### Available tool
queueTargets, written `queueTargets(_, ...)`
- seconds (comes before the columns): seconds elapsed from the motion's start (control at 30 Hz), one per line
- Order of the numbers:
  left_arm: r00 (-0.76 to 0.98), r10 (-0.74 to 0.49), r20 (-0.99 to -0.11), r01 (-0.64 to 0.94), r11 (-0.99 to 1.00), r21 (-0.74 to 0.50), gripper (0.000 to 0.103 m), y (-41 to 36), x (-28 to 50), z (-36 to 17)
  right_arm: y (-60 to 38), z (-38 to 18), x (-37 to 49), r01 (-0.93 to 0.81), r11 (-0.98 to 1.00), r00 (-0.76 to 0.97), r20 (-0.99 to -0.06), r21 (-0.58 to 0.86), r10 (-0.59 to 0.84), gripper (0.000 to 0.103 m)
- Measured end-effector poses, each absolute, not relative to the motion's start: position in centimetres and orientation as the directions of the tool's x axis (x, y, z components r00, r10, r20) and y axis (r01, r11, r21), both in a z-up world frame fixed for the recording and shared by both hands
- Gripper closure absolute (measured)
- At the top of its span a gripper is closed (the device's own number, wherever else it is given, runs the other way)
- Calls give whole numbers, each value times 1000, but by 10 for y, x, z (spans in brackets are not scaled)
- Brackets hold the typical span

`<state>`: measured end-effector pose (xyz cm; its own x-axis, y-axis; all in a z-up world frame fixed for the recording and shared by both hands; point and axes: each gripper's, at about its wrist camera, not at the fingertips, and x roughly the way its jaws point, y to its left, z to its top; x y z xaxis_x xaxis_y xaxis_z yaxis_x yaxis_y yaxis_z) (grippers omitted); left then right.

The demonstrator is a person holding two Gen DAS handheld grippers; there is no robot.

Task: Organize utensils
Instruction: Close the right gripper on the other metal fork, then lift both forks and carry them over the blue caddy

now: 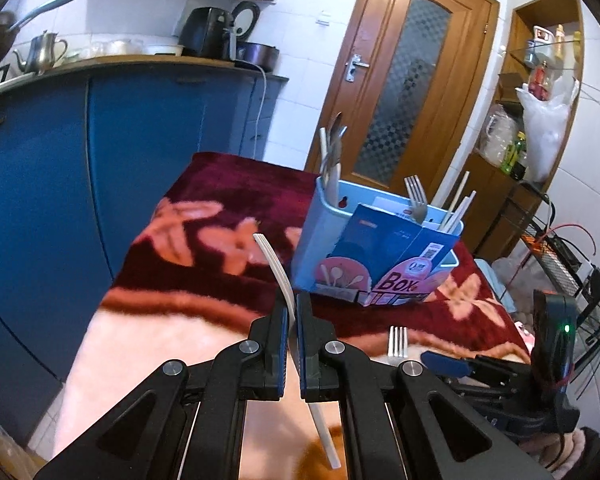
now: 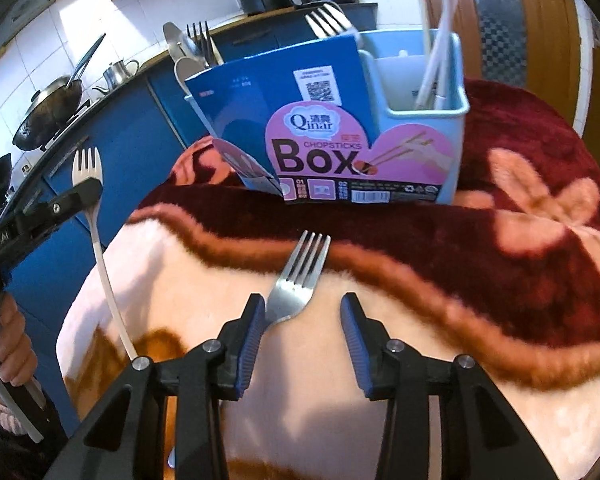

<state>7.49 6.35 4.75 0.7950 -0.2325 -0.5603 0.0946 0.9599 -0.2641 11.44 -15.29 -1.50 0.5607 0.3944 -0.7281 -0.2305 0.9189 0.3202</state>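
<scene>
With the left gripper [image 1: 292, 312] clamped on the white plastic fork [image 2: 87, 168], I centre the right gripper's [image 2: 303, 316] open fingers on the steel fork [image 2: 300, 276] lying mid-frame, below the blue utensil box [image 2: 420, 120].

L gripper [image 1: 293, 312] is clamped tight on a thin white utensil handle, held raised and angled downward, with a bare hand [image 2: 8, 344] wrapped round its grip (seen in the right wrist view). R gripper [image 2: 303, 312] tilts steeply down, jaws apart, nothing pinched between the pads.
</scene>
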Motion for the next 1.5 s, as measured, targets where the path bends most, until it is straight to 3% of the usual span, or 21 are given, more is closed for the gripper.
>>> queueTargets(0.37, 791, -246, -560, 90, 952, -291, 99, 65, 75, 42, -144, -13, 138, -295, 907, 506, -756, 300, 415, 57)
queueTargets(0.43, 792, -250, -558, 94, 952, -293, 99, 64, 74, 43, -144, -14, 141, -285, 910, 506, -759, 301, 410, 62)
queueTargets(0.53, 793, -253, -554, 97, 950, -296, 99, 64, 73, 43, -143, -14, 142, -262, 932, 530, -770, 251, 356, 80)
queueTargets(0.63, 792, -254, -556, 98, 951, -294, 99, 63, 71, 43, -144, -14, 142, -242, 934, 545, -760, 261, 354, 87)
queueTargets(0.73, 792, -259, -553, 105, 950, -294, 99, 62, 69, 44, -154, -11, 142, -235, 899, 542, -718, 369, 437, 97)
queueTargets(0.93, 804, -276, -527, 138, 948, -285, 99, 58, 65, 52, -162, 0, 125, -235, 880, 594, -656, 413, 466, 100)
queueTargets(1.5, 865, -249, -435, 192, 966, -172, 99, 31, 66, 94, -186, 72, 62, -181, 937, 855, -423, 299, 300, 101)
